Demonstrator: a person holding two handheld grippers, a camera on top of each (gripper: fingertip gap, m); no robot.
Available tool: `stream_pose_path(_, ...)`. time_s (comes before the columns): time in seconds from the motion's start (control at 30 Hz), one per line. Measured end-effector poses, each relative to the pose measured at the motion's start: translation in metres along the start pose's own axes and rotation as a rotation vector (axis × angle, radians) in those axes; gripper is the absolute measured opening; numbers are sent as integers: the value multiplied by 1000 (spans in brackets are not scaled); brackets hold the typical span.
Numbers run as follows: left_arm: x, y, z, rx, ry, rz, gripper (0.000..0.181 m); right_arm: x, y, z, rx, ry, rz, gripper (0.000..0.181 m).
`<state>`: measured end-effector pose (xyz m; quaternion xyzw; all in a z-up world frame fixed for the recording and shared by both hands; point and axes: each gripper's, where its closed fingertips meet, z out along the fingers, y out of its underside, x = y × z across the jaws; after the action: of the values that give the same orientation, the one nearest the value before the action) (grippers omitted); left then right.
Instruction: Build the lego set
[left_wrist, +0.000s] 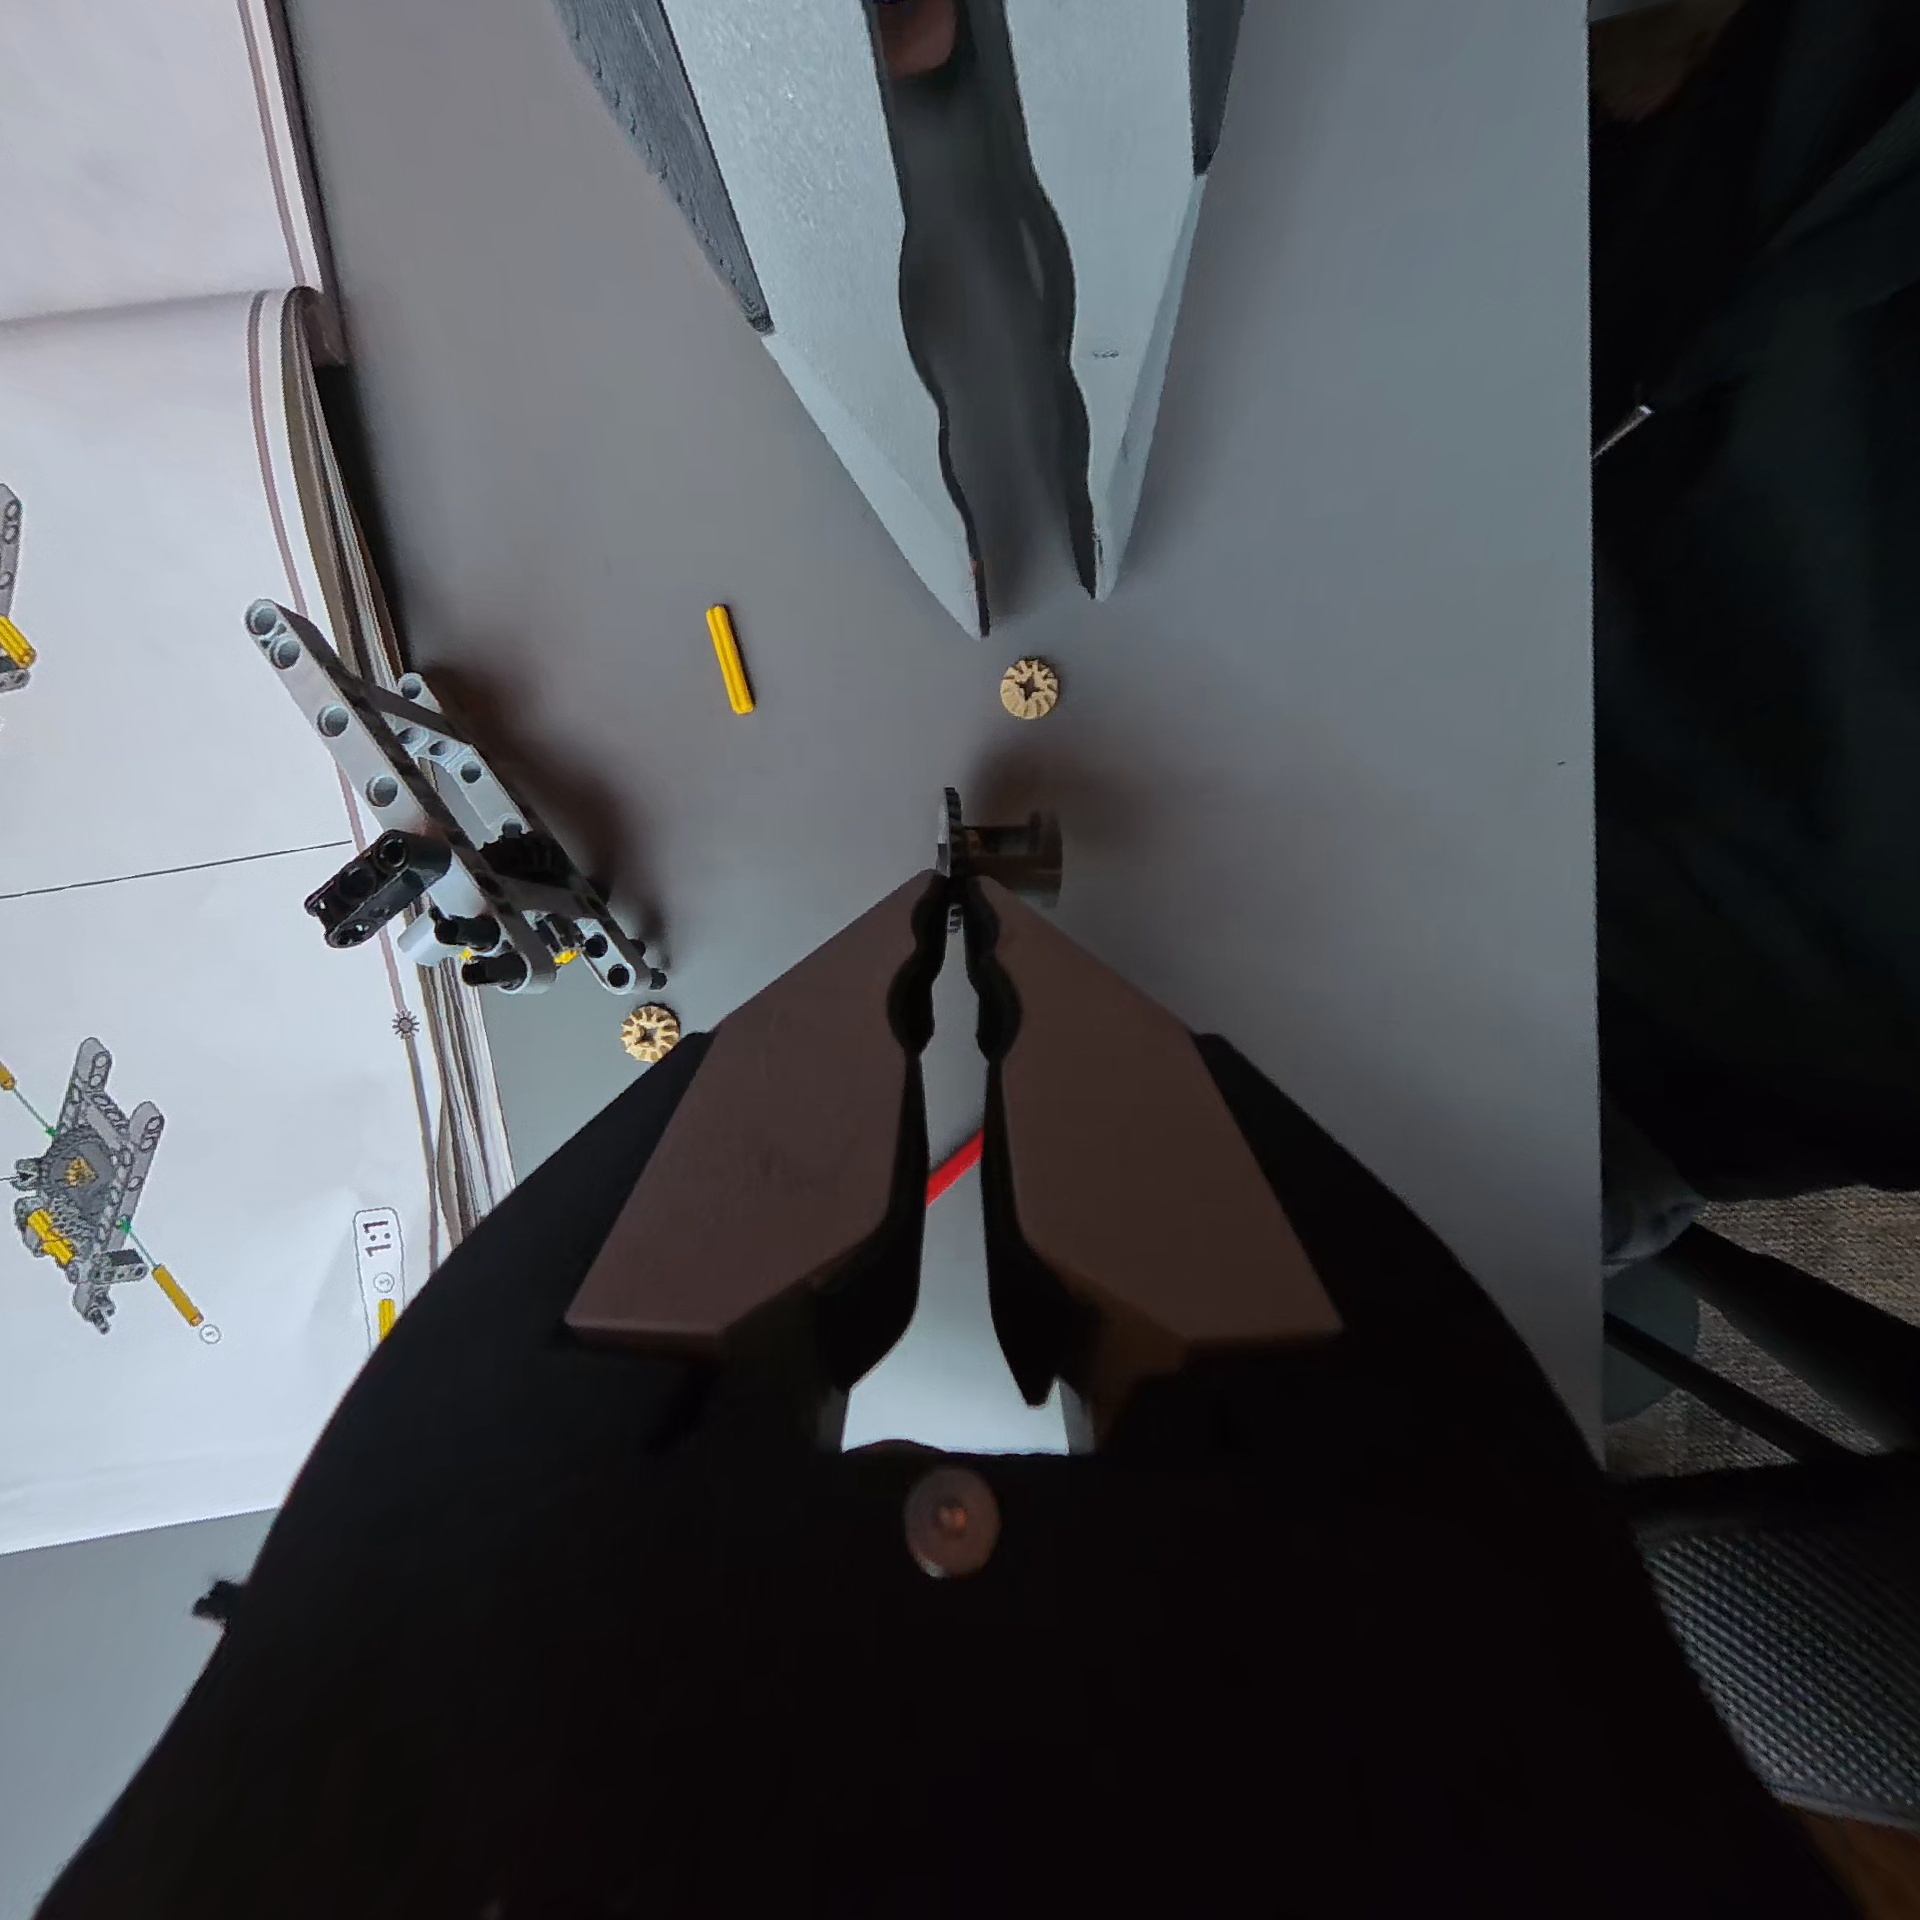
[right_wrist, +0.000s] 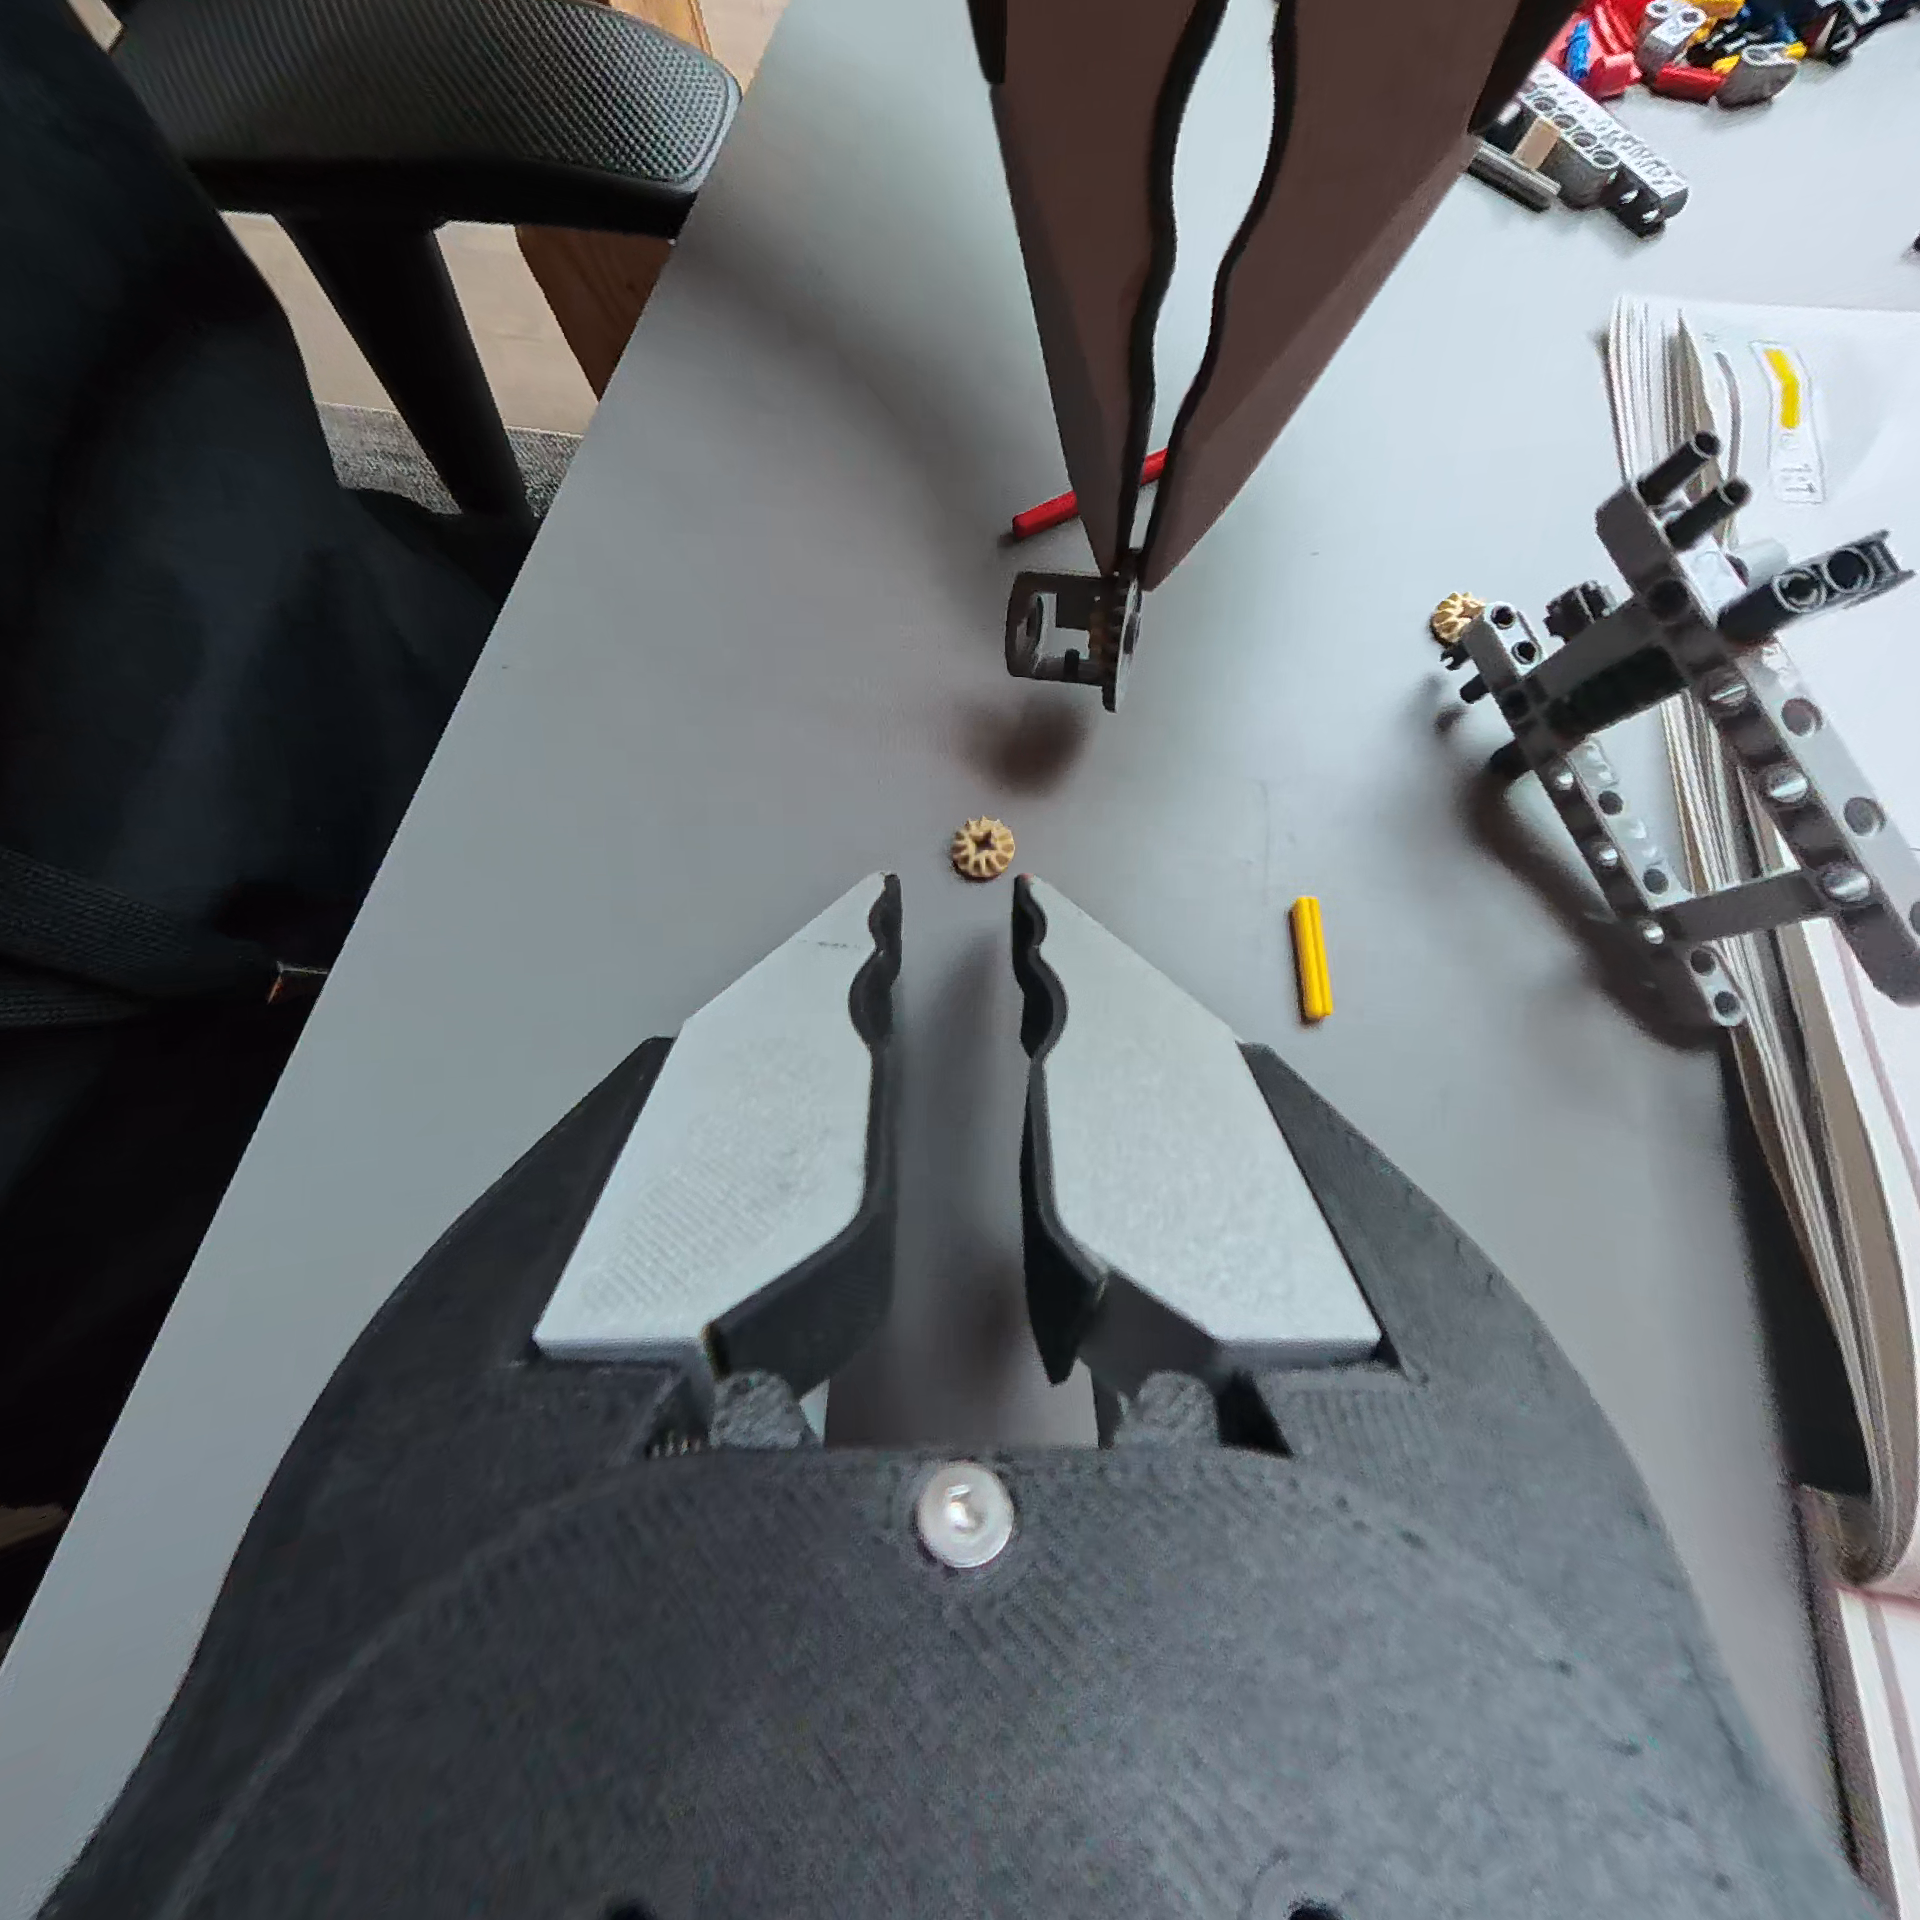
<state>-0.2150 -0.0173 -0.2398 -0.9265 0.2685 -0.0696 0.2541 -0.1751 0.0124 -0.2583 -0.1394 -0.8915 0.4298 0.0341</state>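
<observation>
My left gripper (left_wrist: 954, 883), with brown fingers, is shut on the toothed rim of a dark grey gear housing (left_wrist: 1003, 844) and holds it just above the grey table; it also shows in the right wrist view (right_wrist: 1075, 639). My right gripper (right_wrist: 956, 883), with grey fingers, is open and empty, its tips on either side of a tan bevel gear (right_wrist: 975, 849) on the table, also seen in the left wrist view (left_wrist: 1029, 688). A yellow axle (right_wrist: 1311, 958) (left_wrist: 730, 659) lies beside it. The grey partly built frame (right_wrist: 1704, 727) (left_wrist: 457, 821) rests on the booklet edge.
An open instruction booklet (left_wrist: 135, 831) lies along one side of the table. A second tan gear (left_wrist: 649, 1031) sits by the frame. A red axle (right_wrist: 1049, 511) lies under the left gripper. Loose bricks (right_wrist: 1662, 62) are piled at the far corner. An office chair (right_wrist: 416, 114) stands beyond the table edge. Spacing between my two grippers at the tips: around 6 centimetres. About 6 centimetres separates my right fingertips from the yellow axle (right_wrist: 1311, 958). It turns up in the left wrist view (left_wrist: 731, 650) as well.
</observation>
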Motion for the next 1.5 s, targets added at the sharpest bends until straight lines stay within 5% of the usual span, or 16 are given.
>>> stream_pose_path(1.07,-7,0,0,45,-90,135,0,4,-1,1,0,31,0,14)
stream_pose_path(1.3,-5,1,0,5,-27,128,0,5,-3,2,6,63,-26,16)
stream_pose_path(1.5,4,-5,-8,46,198,25,0,1,-7,3,27,51,-19,15)
